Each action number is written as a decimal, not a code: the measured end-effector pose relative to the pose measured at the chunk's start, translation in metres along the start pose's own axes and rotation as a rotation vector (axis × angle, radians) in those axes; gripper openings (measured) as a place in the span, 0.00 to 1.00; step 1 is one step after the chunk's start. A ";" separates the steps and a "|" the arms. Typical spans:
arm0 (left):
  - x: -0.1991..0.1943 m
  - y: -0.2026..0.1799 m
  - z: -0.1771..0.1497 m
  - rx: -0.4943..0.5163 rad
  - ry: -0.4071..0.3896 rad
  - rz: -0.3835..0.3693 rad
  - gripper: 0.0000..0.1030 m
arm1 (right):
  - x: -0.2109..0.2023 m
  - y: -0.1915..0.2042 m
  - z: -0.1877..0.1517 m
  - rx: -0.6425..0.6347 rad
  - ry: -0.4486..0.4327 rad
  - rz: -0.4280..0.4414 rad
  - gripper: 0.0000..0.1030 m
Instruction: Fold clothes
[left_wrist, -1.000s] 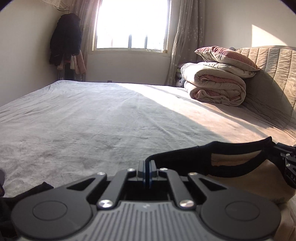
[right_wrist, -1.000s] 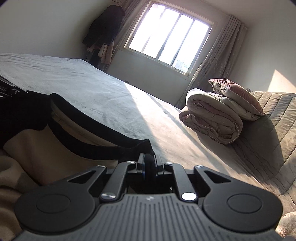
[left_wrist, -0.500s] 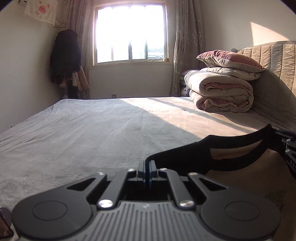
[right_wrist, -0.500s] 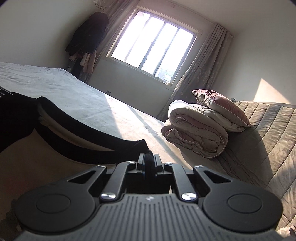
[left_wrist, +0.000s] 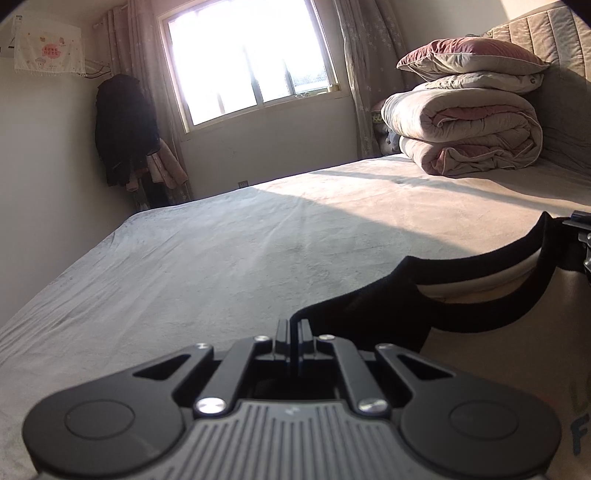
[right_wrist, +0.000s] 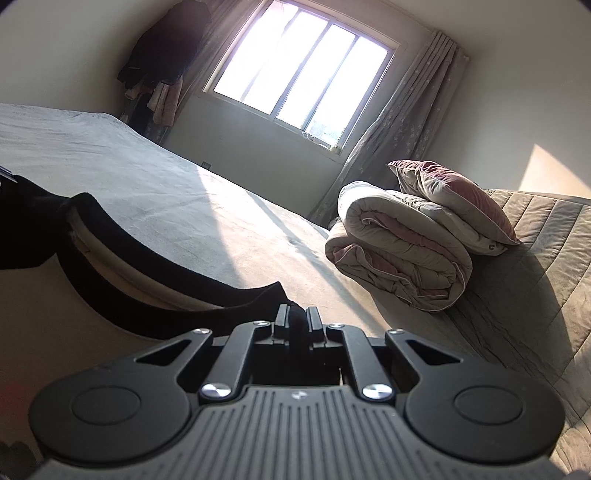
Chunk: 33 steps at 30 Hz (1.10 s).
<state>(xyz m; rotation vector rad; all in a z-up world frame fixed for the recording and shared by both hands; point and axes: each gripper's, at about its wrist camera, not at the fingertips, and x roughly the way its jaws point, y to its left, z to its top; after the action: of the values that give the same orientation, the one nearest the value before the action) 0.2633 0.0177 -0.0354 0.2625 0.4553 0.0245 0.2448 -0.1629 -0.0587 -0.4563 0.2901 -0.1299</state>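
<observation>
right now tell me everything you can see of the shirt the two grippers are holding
The shirt is beige with a wide black collar band and black shoulder patches; it looks like soft knit cloth. Some printed lettering shows at the left wrist view's right edge, too cropped to read. The left gripper and right gripper are each shut on a black shoulder edge, so the neckline sags open between them, showing a pale inner layer. It is held up above the grey bed cover; its lower part is out of view.
</observation>
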 end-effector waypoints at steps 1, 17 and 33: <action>0.008 -0.002 -0.001 0.005 0.010 -0.001 0.03 | 0.007 0.003 -0.002 -0.002 0.011 0.004 0.10; 0.066 -0.027 -0.029 0.047 0.118 0.033 0.07 | 0.078 0.027 -0.029 0.035 0.275 0.115 0.11; -0.031 -0.001 -0.016 -0.193 0.201 -0.123 0.41 | -0.006 -0.049 -0.012 0.322 0.412 0.298 0.39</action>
<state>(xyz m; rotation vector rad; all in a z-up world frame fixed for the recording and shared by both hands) 0.2283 0.0184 -0.0360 0.0414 0.6644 -0.0256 0.2329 -0.2102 -0.0458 -0.0589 0.7250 0.0237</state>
